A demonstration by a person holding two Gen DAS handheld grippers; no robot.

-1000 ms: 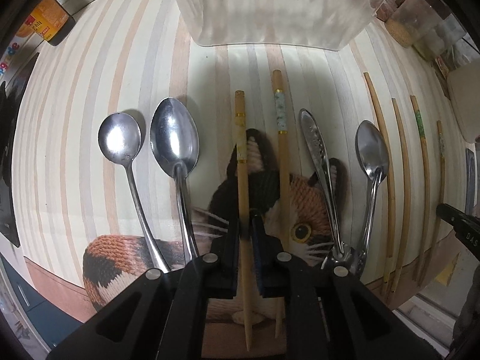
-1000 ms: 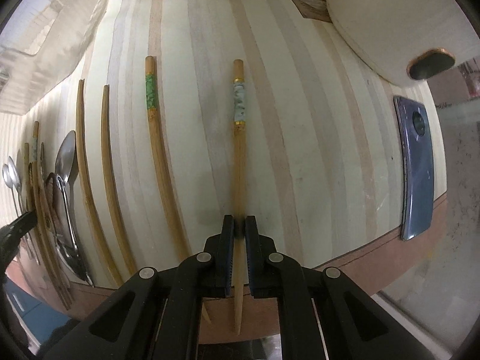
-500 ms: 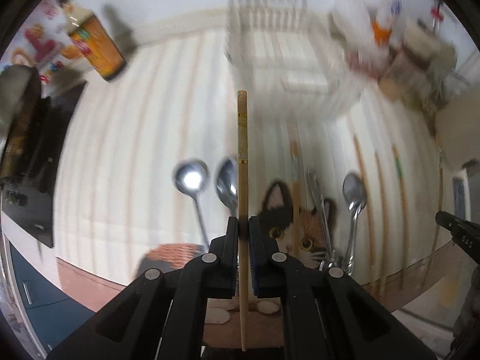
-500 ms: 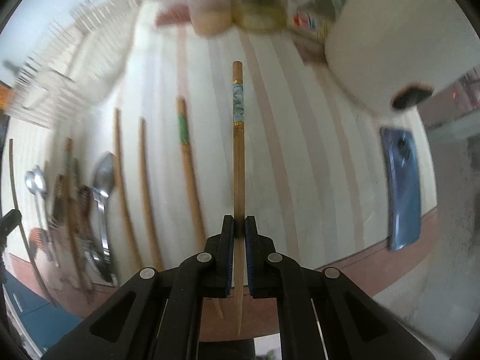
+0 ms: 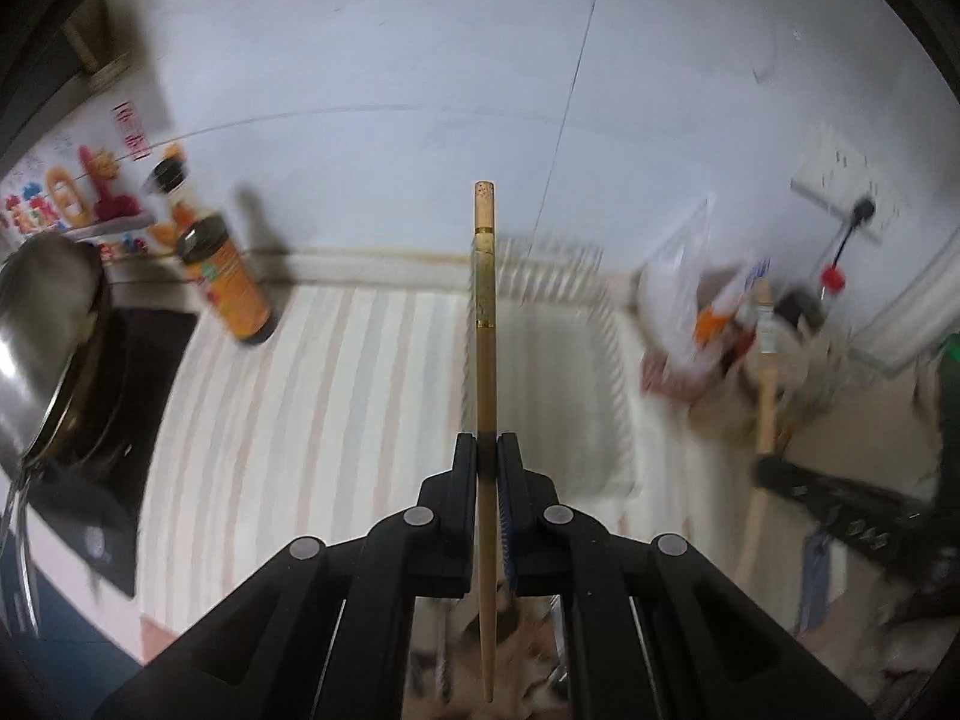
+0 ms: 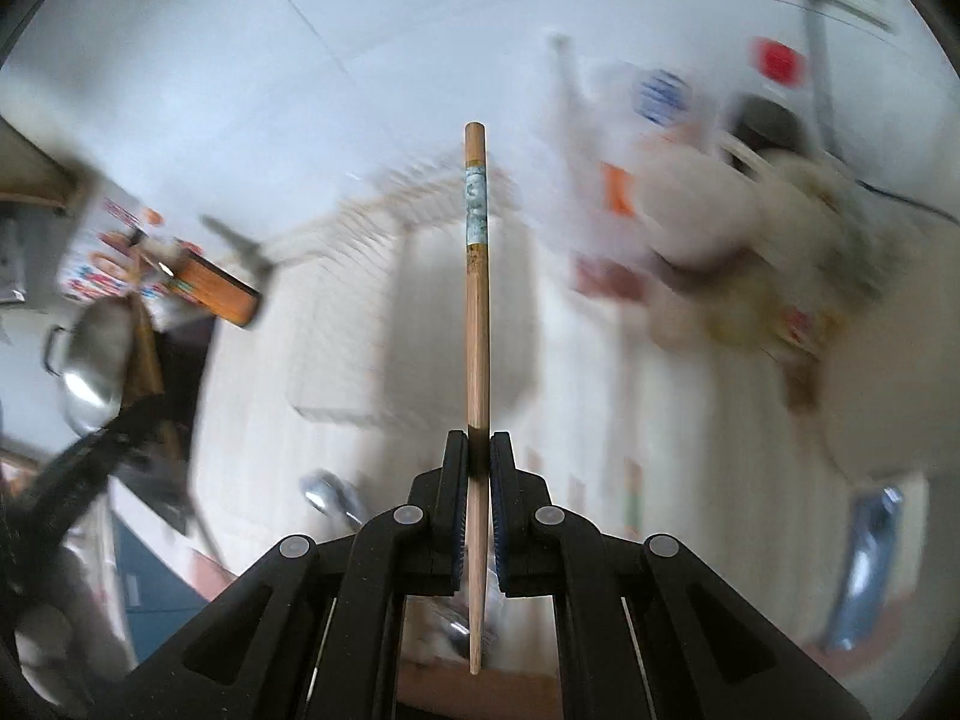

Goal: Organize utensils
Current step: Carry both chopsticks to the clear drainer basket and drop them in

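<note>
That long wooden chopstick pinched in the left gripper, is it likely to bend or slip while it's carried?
The chopstick probably stays stiff: it runs straight past the left gripper with no visible sag. It looks thin, so likely light. Gripped well below its middle, with a smooth, tapered shaft, it might pivot or slide if jolted.

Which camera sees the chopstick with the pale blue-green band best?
The right wrist view. There the banded chopstick stands sharp in the middle, pinched by the right tongs, band and both ends visible. In the left wrist view it is only a blurry tan stick at the right edge, and its band cannot be made out.
</note>
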